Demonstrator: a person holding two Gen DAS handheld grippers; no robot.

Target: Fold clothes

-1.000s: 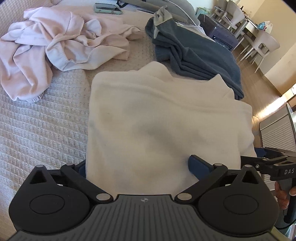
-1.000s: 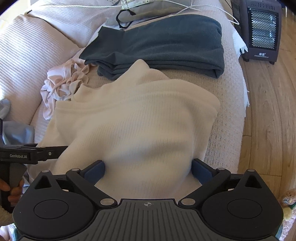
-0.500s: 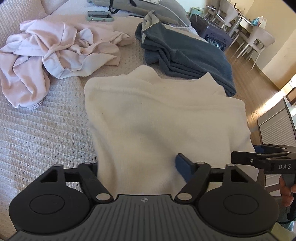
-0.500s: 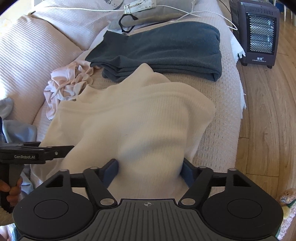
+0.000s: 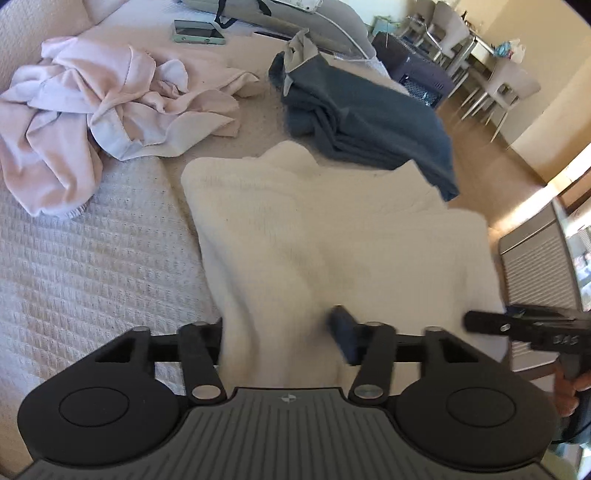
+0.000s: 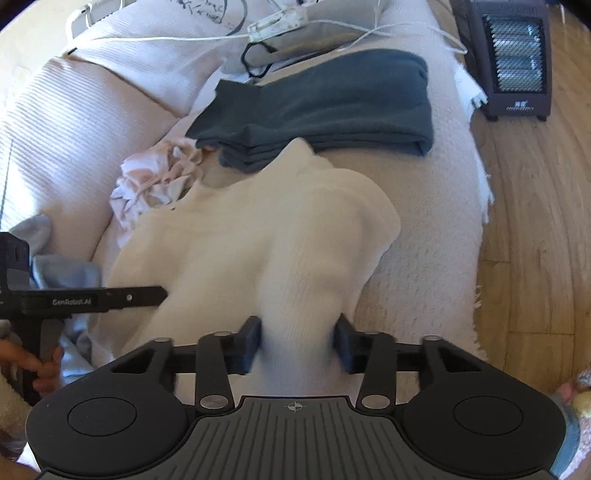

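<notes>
A: Nearest?
B: Left hand-held gripper (image 5: 280,328), with a bunched near edge of the cream sweater (image 5: 332,240) between its jaws, opening a little just now, cloth touching the one blue pad in view.
A: And on the other side?
B: Right hand-held gripper (image 6: 297,339), closing, both pads pressed on a gathered fold of the same near edge, lifted a little.
A: Rest of the sweater?
B: Spread away from both over the bed (image 5: 92,258), sagging between the two grips, far corners down on the cover.
A: Beyond that?
B: Left, well apart, a crumpled pink garment (image 5: 92,96). Just past the sweater's far edge, a folded dark blue garment (image 5: 362,122). Farther back, a phone (image 5: 197,31) flat on the cover.
A: Off the bed?
B: A heater (image 6: 513,59) standing on the wooden floor (image 6: 535,258).
</notes>
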